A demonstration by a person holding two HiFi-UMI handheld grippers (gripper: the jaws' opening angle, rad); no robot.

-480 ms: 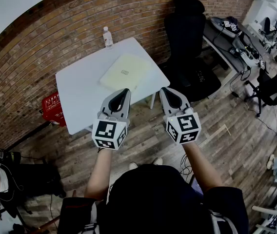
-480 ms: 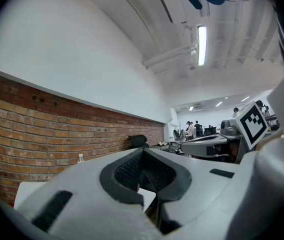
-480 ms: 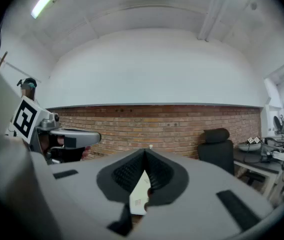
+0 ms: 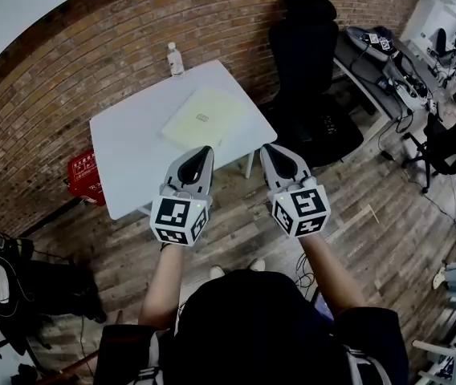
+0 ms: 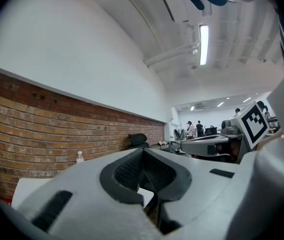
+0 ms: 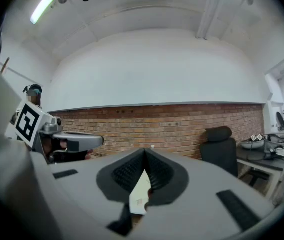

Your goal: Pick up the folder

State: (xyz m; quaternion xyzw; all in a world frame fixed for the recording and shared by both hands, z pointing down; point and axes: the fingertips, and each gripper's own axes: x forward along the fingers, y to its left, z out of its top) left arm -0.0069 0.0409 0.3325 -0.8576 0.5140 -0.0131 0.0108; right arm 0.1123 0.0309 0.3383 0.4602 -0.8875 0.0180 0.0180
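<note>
A pale yellow folder (image 4: 201, 117) lies flat on the white table (image 4: 128, 155), toward its right half. My left gripper (image 4: 205, 150) is held level in front of the table's near edge, its jaws shut with nothing in them. My right gripper (image 4: 266, 148) hangs beside it over the wooden floor, just right of the table's near corner, also shut and empty. In the right gripper view a strip of the folder (image 6: 141, 196) shows past the closed jaws, and the left gripper (image 6: 98, 140) shows at left. The left gripper view shows the table (image 5: 24, 188) beyond its shut jaws.
A clear water bottle (image 4: 175, 58) stands at the table's far edge by the brick wall (image 4: 43, 95). A black office chair (image 4: 308, 50) stands right of the table. A red crate (image 4: 83, 176) sits on the floor at the table's left. Desks with equipment (image 4: 388, 62) fill the far right.
Both grippers stay where they were, still shut. The view has shifted slightly, so the table and folder sit a touch higher and further left in the picture.
</note>
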